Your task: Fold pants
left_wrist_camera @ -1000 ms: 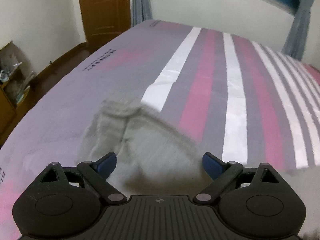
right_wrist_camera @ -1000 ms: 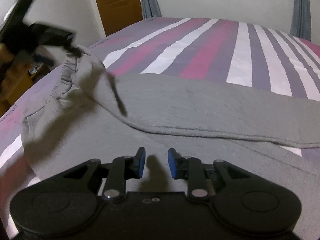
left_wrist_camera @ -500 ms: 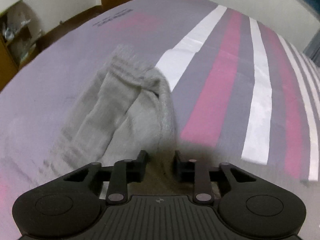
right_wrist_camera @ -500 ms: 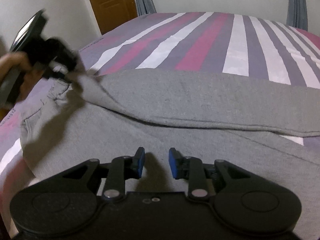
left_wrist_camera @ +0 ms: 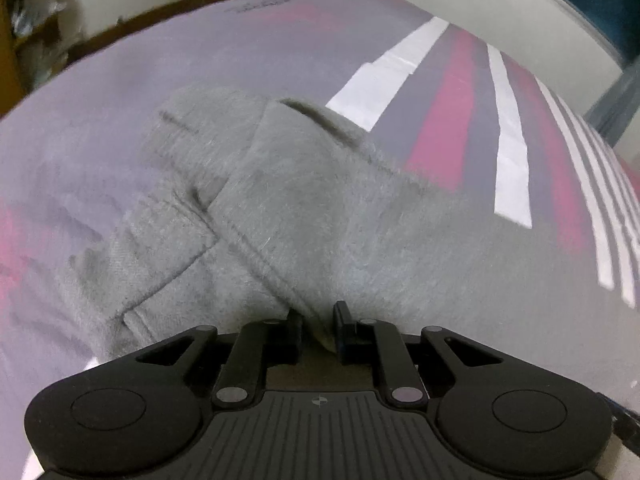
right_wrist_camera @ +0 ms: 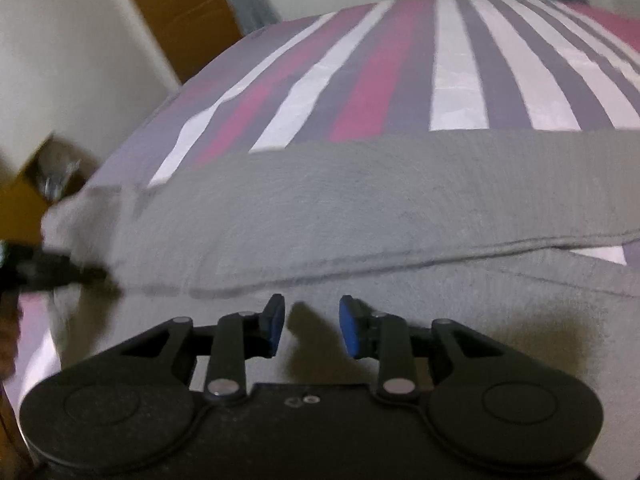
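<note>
Grey sweatpants [left_wrist_camera: 304,216] lie on the striped bed. In the left wrist view my left gripper [left_wrist_camera: 318,326] is shut on a fold of the pants near the waistband, with a pocket flap [left_wrist_camera: 160,256] to the left. In the right wrist view the pants [right_wrist_camera: 360,208] lie across the bed with one leg folded over the other. My right gripper [right_wrist_camera: 308,326] hovers just above the cloth, jaws a little apart and empty. The left gripper [right_wrist_camera: 48,268] shows blurred at the far left, at the waist end.
The bed sheet [right_wrist_camera: 400,80] has pink, white and purple stripes. A wooden door [right_wrist_camera: 180,8] and a white wall stand behind the bed. A wooden shelf [left_wrist_camera: 24,40] with clutter is at the left, beside the bed edge.
My left gripper closed on the waist end of the pants and moved it down onto the other layer. The right gripper stayed slightly open over the cloth.
</note>
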{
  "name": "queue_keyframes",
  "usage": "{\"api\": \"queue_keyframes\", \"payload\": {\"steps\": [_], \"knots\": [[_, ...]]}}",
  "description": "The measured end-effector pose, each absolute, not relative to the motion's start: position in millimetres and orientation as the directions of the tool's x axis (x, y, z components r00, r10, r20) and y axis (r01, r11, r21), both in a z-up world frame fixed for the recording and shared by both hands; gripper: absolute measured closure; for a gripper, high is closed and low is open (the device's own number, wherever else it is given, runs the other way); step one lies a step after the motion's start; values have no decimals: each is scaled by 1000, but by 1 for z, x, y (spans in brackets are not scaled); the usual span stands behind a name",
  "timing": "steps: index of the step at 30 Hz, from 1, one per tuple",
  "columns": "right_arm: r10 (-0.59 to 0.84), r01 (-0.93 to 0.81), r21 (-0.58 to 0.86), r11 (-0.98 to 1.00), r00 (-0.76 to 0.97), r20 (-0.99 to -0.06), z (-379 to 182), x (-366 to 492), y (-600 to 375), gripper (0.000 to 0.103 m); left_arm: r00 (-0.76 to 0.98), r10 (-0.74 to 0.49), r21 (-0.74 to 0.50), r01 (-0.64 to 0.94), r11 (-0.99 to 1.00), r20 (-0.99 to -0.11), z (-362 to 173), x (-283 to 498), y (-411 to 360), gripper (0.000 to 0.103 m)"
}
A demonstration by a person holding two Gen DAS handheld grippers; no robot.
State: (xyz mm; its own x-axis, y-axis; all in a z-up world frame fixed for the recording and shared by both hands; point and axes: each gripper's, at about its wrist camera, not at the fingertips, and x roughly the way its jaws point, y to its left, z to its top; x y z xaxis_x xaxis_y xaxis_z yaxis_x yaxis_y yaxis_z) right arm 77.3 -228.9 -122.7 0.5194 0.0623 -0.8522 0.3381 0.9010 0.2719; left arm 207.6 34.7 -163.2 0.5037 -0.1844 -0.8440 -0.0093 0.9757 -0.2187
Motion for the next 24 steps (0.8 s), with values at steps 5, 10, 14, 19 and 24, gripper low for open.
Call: {"api": "queue_keyframes", "payload": {"steps": [5,10,14,19,24], "knots": [[74,470,383,795,551,-831,-138,95,-259,70,563,-178,-247,-48,968,-807,-153,208,44,30],[8,502,379,778,594,-804,-135,92,-256,100,519,-210,-297,-90,951,-829,-165,223,49,68],[-14,425,327,844,628,-778,-117,80,-238,102,525,-227,-319,-91,943,-821,-168,217,57,90],[0,347,315,883,673,-740,-85,73,-221,102,570,-243,-306,-15,952,-785,-150,203,54,94],[55,463,401,791,598,-799,-111,65,-242,63,496,-248,-306,-37,951,-832,-160,201,62,67]]}}
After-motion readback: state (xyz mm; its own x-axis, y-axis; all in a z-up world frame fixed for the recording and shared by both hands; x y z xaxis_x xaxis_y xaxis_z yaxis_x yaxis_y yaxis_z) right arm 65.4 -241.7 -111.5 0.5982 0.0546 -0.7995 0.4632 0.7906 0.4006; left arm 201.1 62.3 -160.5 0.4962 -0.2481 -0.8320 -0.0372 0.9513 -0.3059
